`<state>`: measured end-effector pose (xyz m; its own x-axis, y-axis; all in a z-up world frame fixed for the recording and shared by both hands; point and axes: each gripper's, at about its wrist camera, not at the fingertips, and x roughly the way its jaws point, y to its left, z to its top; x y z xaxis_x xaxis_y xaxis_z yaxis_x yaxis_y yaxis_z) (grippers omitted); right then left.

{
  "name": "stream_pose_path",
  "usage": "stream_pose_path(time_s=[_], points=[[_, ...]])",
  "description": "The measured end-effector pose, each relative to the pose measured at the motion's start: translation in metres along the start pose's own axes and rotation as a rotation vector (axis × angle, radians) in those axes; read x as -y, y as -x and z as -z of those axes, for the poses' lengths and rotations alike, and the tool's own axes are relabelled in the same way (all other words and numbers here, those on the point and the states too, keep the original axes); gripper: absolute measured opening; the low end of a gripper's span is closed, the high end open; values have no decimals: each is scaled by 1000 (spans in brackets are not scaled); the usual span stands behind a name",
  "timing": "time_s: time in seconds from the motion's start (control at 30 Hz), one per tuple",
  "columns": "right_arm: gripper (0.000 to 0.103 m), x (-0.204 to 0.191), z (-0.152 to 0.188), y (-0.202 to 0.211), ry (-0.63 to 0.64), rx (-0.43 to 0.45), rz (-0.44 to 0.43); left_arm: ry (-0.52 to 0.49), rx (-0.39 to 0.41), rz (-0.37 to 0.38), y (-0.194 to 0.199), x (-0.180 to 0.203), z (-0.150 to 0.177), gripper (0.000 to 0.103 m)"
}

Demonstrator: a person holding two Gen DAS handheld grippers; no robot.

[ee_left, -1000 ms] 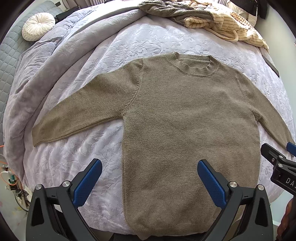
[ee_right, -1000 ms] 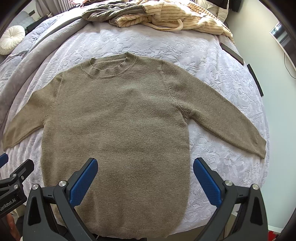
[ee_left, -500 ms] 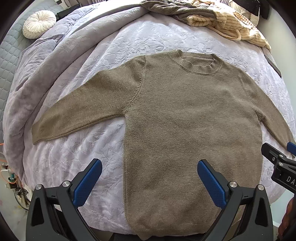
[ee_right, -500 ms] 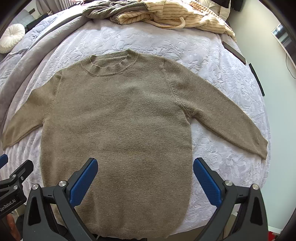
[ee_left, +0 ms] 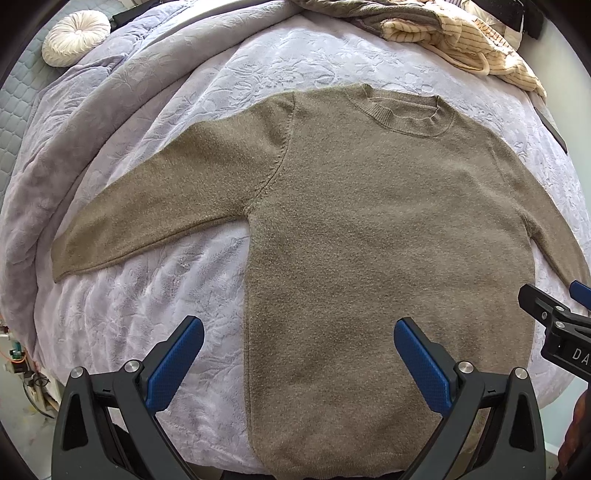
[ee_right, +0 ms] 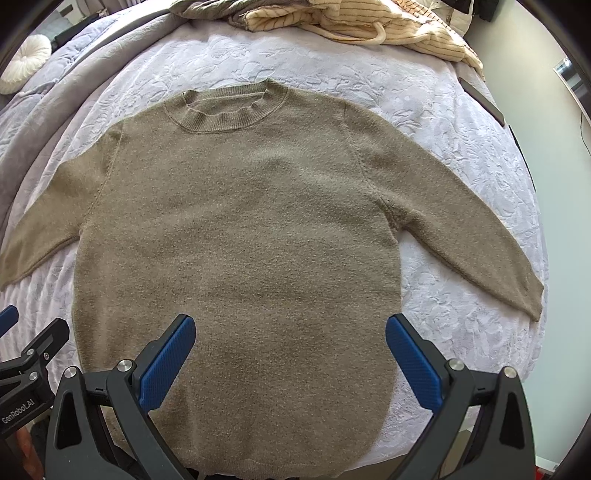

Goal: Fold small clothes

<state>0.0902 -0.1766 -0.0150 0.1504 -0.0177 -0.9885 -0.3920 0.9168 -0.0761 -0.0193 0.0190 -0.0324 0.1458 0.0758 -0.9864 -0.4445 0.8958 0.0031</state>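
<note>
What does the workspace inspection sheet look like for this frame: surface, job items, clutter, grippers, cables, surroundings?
Surface: bed with a pale embossed bedspread, a grey blanket bunched along its left side.
Job's things: olive sweater laid flat, front up, both sleeves spread outward, collar away from the cameras; unfolded.
Clutter: heap of clothes at the far edge, including a cream striped garment; round white cushion at far left.
Grippers: left gripper open, holding nothing, above the hem; right gripper open, holding nothing, above the hem.
Cables: thin cable on the right wall.
Surroundings: pale wall to the right; floor barely visible.
</note>
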Motion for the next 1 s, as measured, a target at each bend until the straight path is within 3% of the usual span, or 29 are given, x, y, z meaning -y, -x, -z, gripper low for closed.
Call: stream_pose_path(time_s=[0.43,1.0], points=[[102,-25,9,-41,67,-29,38,29,-24,4,-51,-20,5,103],[102,-76,34,-81,74,0,-69,104,-79,4,-103,-76,11,103]])
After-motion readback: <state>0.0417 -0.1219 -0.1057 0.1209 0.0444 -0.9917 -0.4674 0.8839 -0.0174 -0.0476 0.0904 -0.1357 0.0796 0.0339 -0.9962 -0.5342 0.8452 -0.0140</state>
